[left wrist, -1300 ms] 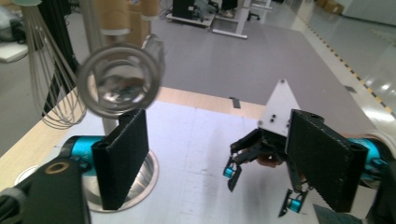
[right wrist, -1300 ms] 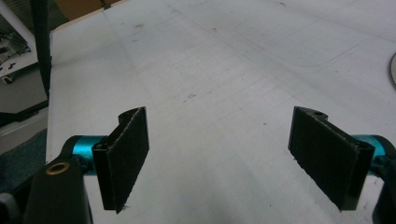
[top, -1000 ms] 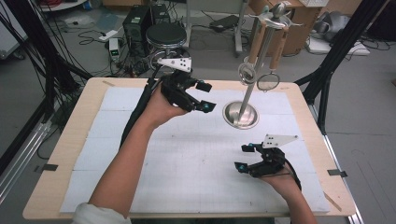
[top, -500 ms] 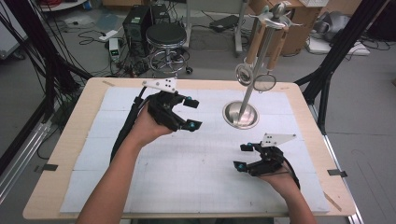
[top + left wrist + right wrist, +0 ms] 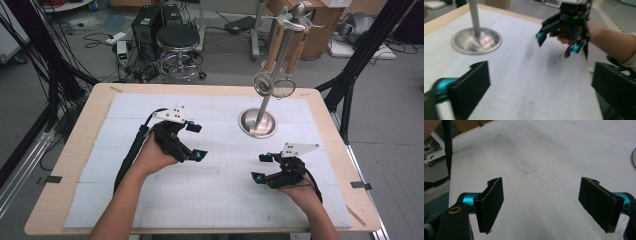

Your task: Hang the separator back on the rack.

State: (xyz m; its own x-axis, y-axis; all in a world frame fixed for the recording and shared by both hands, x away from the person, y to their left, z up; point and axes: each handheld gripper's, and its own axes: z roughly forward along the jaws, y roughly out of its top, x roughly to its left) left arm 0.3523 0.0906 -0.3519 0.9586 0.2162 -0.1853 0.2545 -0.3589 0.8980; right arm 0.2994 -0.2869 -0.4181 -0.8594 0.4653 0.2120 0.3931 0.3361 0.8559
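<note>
My left gripper (image 5: pixel 198 141) hangs low over the white mat (image 5: pixel 220 195), left of centre, pointing right. Its jaws have just been opening and stand wide apart with nothing between them, as the left gripper view (image 5: pixel 541 87) confirms. My right gripper (image 5: pixel 258 167) rests near the front right of the mat, pointing left, also open and empty (image 5: pixel 541 205). A metal stand with a round base (image 5: pixel 257 122) rises at the back right of the mat. Two utensils with wooden handles (image 5: pixel 274 84) hang from its top. The left gripper view also catches the stand's base (image 5: pixel 475 41) and the right gripper (image 5: pixel 556 42).
The mat covers a wooden table (image 5: pixel 85 130). Beyond the far edge stand a black stool (image 5: pixel 177 40), a computer case (image 5: pixel 145 25) and loose cables on the floor. Black tripod legs (image 5: pixel 350 75) flank the table's right side.
My left hand has come down and toward the near left, away from the stand, and now sits low over the mat with its jaws wider. The right hand has stayed put.
</note>
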